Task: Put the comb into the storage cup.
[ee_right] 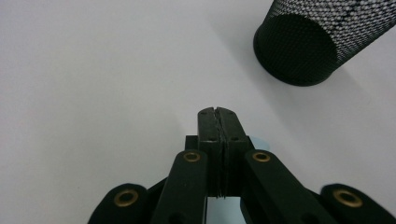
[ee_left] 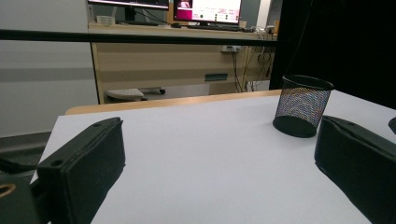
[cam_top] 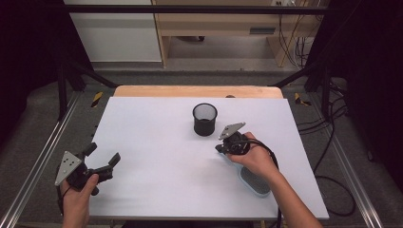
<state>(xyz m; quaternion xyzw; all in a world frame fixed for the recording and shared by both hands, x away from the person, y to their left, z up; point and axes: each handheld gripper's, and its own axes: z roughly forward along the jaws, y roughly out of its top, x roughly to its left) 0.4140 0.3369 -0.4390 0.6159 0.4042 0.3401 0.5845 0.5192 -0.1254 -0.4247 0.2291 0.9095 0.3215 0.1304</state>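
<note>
Beyond the white-topped wooden table (cam_top: 142,123), a light wooden desk (ee_left: 187,65) is standing on grey floor (cam_top: 228,52), monitors (ee_left: 205,10) glowing above, black curtains (cam_top: 370,57) hanging alongside.

Lab: framed table (cam_top: 142,123), monitors (ee_left: 208,10)

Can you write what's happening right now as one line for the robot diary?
left claw: open, empty | right claw: shut, empty, near cup | cup: upright on table | blue thing: under right hand
</note>
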